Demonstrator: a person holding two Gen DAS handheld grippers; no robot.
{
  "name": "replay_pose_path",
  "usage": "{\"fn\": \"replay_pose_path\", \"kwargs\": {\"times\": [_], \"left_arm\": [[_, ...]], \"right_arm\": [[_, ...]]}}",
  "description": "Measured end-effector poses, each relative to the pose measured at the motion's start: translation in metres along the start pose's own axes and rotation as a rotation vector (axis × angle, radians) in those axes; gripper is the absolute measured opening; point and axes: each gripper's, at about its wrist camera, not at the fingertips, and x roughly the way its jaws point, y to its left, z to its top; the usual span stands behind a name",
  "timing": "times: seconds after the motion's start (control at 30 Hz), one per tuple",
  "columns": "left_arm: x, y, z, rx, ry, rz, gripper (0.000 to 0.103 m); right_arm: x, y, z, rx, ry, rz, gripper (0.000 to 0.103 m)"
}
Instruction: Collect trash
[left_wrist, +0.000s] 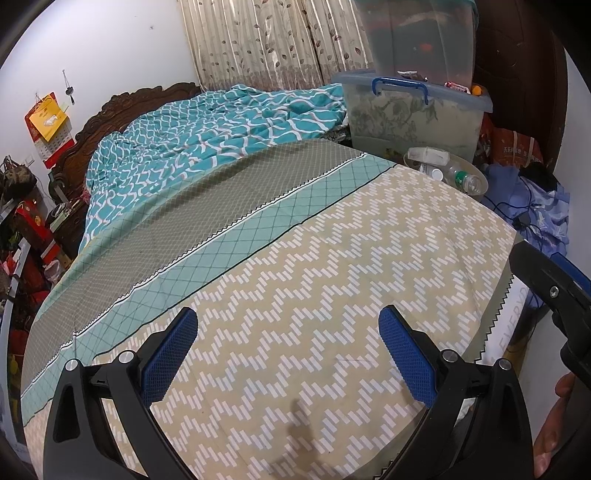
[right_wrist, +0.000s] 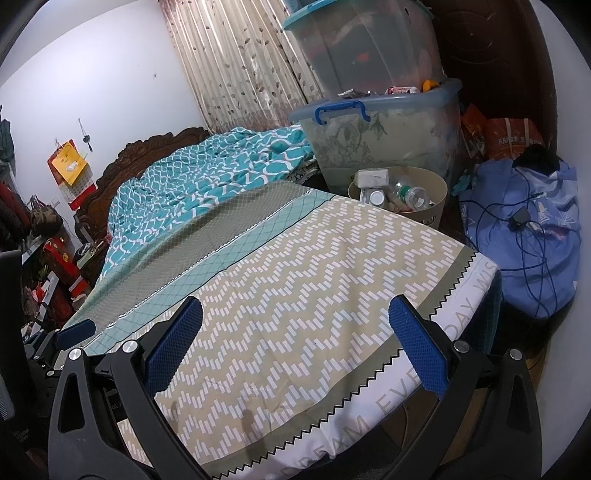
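The left hand-held gripper (left_wrist: 288, 332) hangs over the near end of the bed (left_wrist: 332, 258), its blue-padded fingers (left_wrist: 170, 354) spread wide with nothing between them, only the zigzag-patterned sheet below. The right hand-held gripper (right_wrist: 295, 328) is likewise wide and empty, over the bed's near right corner, where the sheet's sawtooth border and printed lettering run down the edge. In the left wrist view part of the right hand-held gripper's black body shows at the right edge, with a hand (left_wrist: 554, 424) below it.

The trash lies well apart from both, beyond the bed's far right corner: a round beige wastebasket (right_wrist: 439, 188) stands on the floor just beside the bed, holding a clear plastic bottle (right_wrist: 410, 194), a white carton (right_wrist: 371, 177) and what looks like a small white-capped container (right_wrist: 376, 197), though it is partly hidden. From the left wrist the same basket (left_wrist: 469, 162) shows ahead and to the right.

Just behind the basket stands a clear storage bin (right_wrist: 376, 136) with a blue handle, a second bin (right_wrist: 362, 48) stacked on it. A teal patterned quilt (right_wrist: 207, 170) lies bunched at the head of the bed. To the right of the basket, a blue bundle of cloth (right_wrist: 532, 251) carries a tangle of cable.
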Motion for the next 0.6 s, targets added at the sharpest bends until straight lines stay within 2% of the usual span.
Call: {"fn": "replay_pose_path", "kwargs": {"times": [0.6], "left_arm": [[0.0012, 0.0012, -0.0023, 0.01, 0.003, 0.0, 0.095]], "right_arm": [[0.0002, 0.0001, -0.0006, 0.0, 0.001, -0.001, 0.1]]}}
